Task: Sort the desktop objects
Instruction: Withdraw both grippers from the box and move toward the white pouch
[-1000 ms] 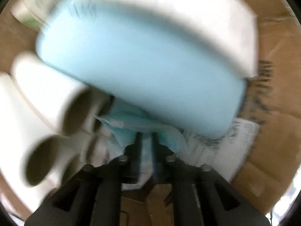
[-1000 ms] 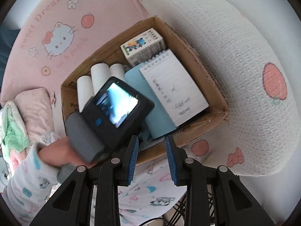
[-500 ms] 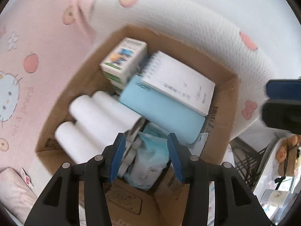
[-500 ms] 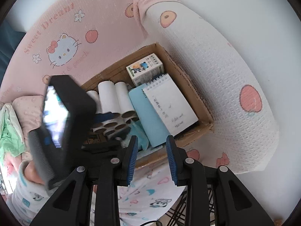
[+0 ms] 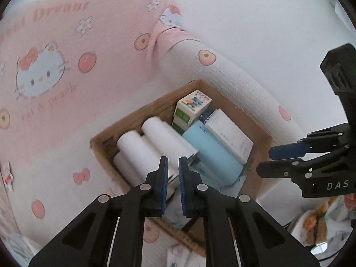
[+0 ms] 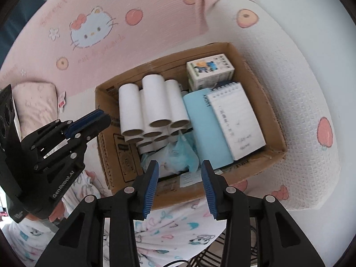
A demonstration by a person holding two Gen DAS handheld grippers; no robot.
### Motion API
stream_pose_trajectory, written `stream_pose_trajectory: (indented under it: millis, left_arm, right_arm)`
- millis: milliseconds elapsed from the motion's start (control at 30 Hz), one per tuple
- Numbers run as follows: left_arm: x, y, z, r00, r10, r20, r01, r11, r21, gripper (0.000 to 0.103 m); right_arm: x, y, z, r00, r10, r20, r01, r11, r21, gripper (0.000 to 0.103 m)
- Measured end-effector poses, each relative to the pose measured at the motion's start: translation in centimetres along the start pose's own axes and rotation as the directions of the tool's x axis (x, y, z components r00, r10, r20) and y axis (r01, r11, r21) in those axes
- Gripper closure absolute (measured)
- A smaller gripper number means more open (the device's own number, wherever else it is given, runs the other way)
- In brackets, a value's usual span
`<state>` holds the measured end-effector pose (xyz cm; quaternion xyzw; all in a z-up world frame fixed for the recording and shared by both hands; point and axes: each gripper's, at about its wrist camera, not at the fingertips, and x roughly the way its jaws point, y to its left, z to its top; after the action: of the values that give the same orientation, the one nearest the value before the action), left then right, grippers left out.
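Note:
A cardboard box (image 6: 255,162) lies on the bed. In it are several white paper rolls (image 6: 153,102), a light blue pack (image 6: 204,131), a spiral notepad (image 6: 235,120), a small cartoon carton (image 6: 209,71) and a crumpled blue plastic bag (image 6: 178,155). My left gripper (image 5: 173,162) hangs above the box's near-left side, its jaws closing to a narrow gap with nothing between them. It also shows as the left gripper (image 6: 104,120) in the right wrist view. My right gripper (image 6: 180,164) points down over the box's front edge, jaws opening and empty.
A pink cartoon-cat bed cover (image 6: 89,29) spreads behind the box. A white bolster with peach prints (image 6: 300,89) curves around its right side. A small pink pillow (image 6: 33,102) lies at the left. A person's patterned clothing (image 6: 166,222) fills the bottom.
My left gripper let go of the blue bag inside the box, rose up out of it and narrowed its jaws. My right gripper moved closer over the box and spread its jaws.

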<state>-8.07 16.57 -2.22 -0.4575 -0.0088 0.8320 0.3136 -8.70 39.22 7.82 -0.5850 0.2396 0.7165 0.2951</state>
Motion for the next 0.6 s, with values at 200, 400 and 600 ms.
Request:
stream_pose_trajectory:
  millis: [200,400,600]
  left_arm:
    - [0.3,2.5,-4.0,0.998,-0.022,0.050,0.026,0.997,-0.072,0.092]
    - [-2.2,5.0,-7.4,0.988,0.003,0.155,0.018,0.991,-0.134,0.092]
    - [-5.1,8.4,-10.2,0.945,0.200,0.258,-0.181,0.979,-0.096,0.092]
  right_arm:
    - [1.0,3.5,-1.5,0.999,-0.004,0.035,0.005,0.999,-0.043,0.066]
    - [2.1,8.4,-3.4,0.979,-0.099,0.180,0.118,0.988,-0.097,0.066]
    - [2.7,15.6,-4.7,0.957,0.022,0.290,0.088,0.929,-0.360,0.066]
